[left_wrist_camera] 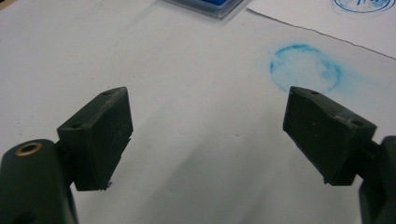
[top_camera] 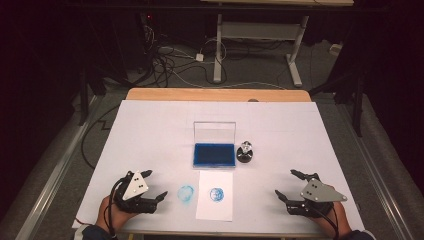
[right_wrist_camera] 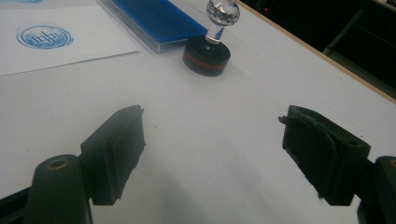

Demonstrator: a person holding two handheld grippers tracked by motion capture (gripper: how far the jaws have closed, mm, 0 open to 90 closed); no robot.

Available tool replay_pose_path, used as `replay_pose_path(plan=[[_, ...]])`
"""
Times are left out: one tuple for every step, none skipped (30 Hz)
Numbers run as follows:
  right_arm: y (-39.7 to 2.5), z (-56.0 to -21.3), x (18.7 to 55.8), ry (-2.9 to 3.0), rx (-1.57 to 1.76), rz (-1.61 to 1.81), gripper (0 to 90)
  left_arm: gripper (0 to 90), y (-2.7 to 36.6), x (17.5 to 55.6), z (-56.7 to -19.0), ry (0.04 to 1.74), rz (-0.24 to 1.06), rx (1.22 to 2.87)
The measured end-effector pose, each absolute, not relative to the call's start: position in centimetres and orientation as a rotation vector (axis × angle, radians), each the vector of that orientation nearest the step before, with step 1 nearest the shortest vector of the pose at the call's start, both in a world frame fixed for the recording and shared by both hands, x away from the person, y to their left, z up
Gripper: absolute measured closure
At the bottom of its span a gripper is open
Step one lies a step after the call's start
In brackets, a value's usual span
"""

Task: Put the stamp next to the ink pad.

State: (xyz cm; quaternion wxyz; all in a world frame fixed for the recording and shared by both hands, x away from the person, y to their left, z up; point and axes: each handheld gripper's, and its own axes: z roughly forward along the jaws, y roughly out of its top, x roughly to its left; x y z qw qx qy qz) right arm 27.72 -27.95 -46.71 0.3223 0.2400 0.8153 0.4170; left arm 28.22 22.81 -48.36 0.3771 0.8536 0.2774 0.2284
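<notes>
The left gripper (top_camera: 150,189) and right gripper (top_camera: 287,185) rest near the table's near edge, both with jaws spread apart and holding nothing, bare white cover (top_camera: 150,130) around them. The stamp (top_camera: 245,152) stands upright mid-table, its clear knob up, just right of the open blue ink pad (top_camera: 214,154). Between the grippers lies a paper sheet (top_camera: 215,210) bearing a blue print (top_camera: 216,194); a smudged ring (top_camera: 186,193) marks the cover beside it.
</notes>
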Motion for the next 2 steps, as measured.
replay_pose_path(plan=[[-27.87,-46.72,27.79,2.14,0.63,1.091,20.6,15.0,22.89,28.18,-48.32,0.71,0.584,2.179],[-27.79,-46.71,27.87,2.139,0.626,1.088,20.6,15.0,22.98,28.17,-48.3,0.712,0.584,2.175]])
